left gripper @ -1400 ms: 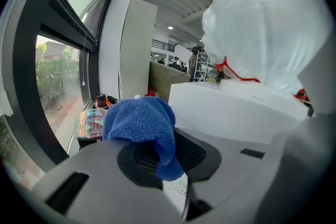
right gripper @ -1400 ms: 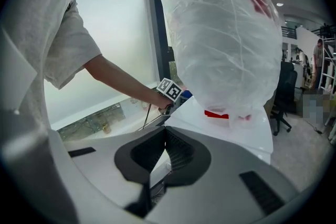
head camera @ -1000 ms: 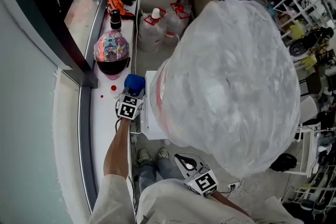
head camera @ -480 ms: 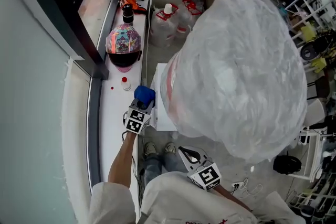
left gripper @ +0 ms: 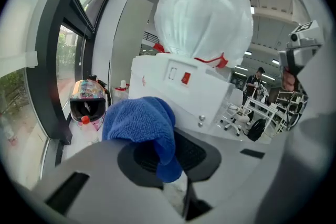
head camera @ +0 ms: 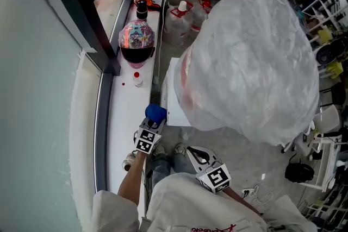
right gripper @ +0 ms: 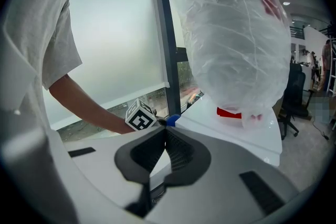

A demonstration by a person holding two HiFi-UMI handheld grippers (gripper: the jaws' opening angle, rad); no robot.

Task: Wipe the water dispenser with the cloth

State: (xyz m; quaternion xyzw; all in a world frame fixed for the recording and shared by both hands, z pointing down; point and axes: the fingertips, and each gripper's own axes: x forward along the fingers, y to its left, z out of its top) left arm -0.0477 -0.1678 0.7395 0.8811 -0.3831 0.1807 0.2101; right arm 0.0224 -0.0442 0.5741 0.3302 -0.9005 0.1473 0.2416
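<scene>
**As blue cloth (head camera: 156, 113) sits at corner of water dispenser (head camera: 171, 99), right gripper (head camera: 197, 157) hangs closed**

Seen from beside the window, the person's left gripper (left gripper: 168, 155) has its jaws pinched on the bunched blue cloth. The gripper reaches across the gap between the white windowsill (head camera: 120, 117) and the water dispenser. The cloth is just beside the near left corner of the dispenser's white top; contact cannot be confirmed. A large upturned bottle (head camera: 250, 62) wrapped in clear plastic stands on the dispenser. The right gripper, its jaws pressed together on nothing, hangs low by the person's body, off the dispenser's near edge. Toward the sill's far end rests a colourful helmet (head camera: 136, 41), with a small red-capped bottle (head camera: 138, 79) just in front of it. Water jugs (head camera: 179, 19) stand on the floor beyond the dispenser.
</scene>
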